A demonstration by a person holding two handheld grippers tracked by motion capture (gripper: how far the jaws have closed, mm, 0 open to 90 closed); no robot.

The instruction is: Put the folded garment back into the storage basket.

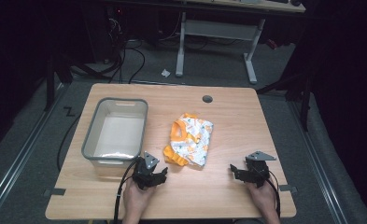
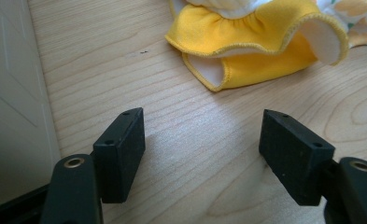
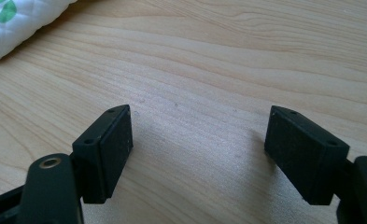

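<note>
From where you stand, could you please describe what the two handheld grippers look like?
Both are black. The left gripper and right gripper each carry a grey three-cornered plate on top and trail a black cable back along the forearm. Each has two flat, rectangular black jaws with small screw holes, mounted on black links with brass-coloured pivots. No sleeves show on the forearms.

Legible text, labels, brands, numbers, signs: none that I can read. The garment (image 1: 189, 141) at the centre of the high view carries a printed pattern of orange and green shapes, no lettering. The grey bin (image 1: 91, 136) at centre left is unmarked. My gripper jaws at the bottom of both gripper views bear no markings.
</note>
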